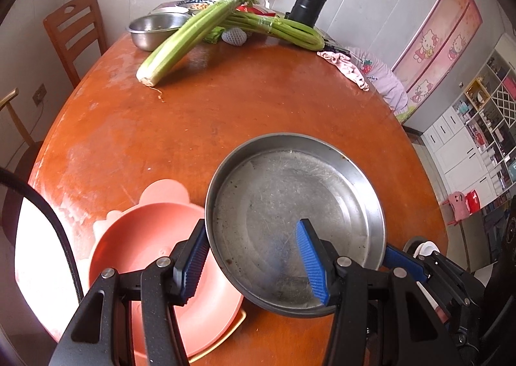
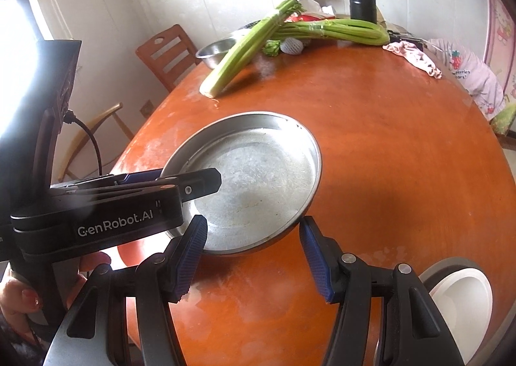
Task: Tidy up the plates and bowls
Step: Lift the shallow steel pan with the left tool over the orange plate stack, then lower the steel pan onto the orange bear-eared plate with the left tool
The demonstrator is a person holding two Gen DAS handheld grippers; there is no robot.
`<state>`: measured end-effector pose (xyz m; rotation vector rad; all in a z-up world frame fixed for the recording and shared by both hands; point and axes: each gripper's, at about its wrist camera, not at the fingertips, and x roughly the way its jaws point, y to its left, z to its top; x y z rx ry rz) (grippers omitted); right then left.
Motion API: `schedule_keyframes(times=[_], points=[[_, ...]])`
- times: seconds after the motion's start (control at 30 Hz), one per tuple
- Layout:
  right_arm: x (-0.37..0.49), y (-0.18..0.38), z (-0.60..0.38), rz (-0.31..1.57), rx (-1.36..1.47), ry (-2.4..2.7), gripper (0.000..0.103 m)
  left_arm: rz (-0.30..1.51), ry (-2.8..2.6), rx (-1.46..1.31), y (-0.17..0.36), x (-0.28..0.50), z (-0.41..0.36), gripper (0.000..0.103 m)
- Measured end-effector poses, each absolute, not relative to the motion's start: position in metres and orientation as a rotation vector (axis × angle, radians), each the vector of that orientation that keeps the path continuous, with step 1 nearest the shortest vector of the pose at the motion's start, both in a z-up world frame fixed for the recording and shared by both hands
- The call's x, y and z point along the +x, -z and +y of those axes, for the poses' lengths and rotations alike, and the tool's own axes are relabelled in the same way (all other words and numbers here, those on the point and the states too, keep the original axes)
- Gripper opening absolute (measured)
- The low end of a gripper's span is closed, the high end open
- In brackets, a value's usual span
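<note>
Both grippers are angling steeply down at the steel pan [image 1: 295, 224] sitting lifted above the orange counter [image 1: 200, 108]. The left gripper [image 1: 258, 261] is straddling the pan's near-left rim: the left finger [image 1: 193, 266] is outside the wall, the right finger [image 1: 311, 262] is inside over the pan floor, and the pads are gripping that wall. The right gripper [image 2: 254, 261] is reaching at the pan's near-right rim; its fingers [image 2: 190, 258] are standing apart, with the rim between them. From the right wrist view I cannot tell whether the pads are pressing on the rim. The pan is overlapping a pink plastic bowl [image 1: 154, 256] at its left. A white bowl [image 2: 461, 298] is sitting right of the pan at the counter's edge. Celery [image 1: 180, 40] and a steel mixing bowl [image 1: 154, 29] are lying well beyond the pan.
</note>
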<state>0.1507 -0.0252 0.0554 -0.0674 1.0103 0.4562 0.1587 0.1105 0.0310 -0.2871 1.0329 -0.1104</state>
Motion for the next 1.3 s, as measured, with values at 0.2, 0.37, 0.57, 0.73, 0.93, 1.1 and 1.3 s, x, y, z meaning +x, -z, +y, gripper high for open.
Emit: schedule_keyframes(times=[0.2,0.37,0.57,0.73,0.93,1.1,1.3], points=[[0.14,-0.062,-0.009,0.995,-0.084,-0.496,0.062,1.004,0.092,-0.32,-0.038,0.144,0.13,0.054],[0.129,-0.065,0.006,0.985,-0.106,-0.528,0.062,0.986,0.067,-0.33,-0.045,0.13,0.145,0.054],[0.119,-0.064,0.023,0.99,-0.132,-0.565,0.062,0.966,0.036,-0.345,-0.048,0.118,0.16,0.054],[0.113,-0.061,0.033,0.997,-0.147,-0.594,0.062,0.961,0.016,-0.354,-0.047,0.109,0.168,0.054],[0.108,-0.058,0.039,1.005,-0.155,-0.614,0.062,0.963,0.0,-0.363,-0.044,0.1,0.174,0.054],[0.106,-0.055,0.043,1.011,-0.161,-0.627,0.062,0.966,-0.013,-0.367,-0.039,0.093,0.177,0.054],[0.107,-0.047,0.048,1.029,-0.172,-0.642,0.062,0.984,-0.029,-0.378,-0.027,0.087,0.182,0.054]])
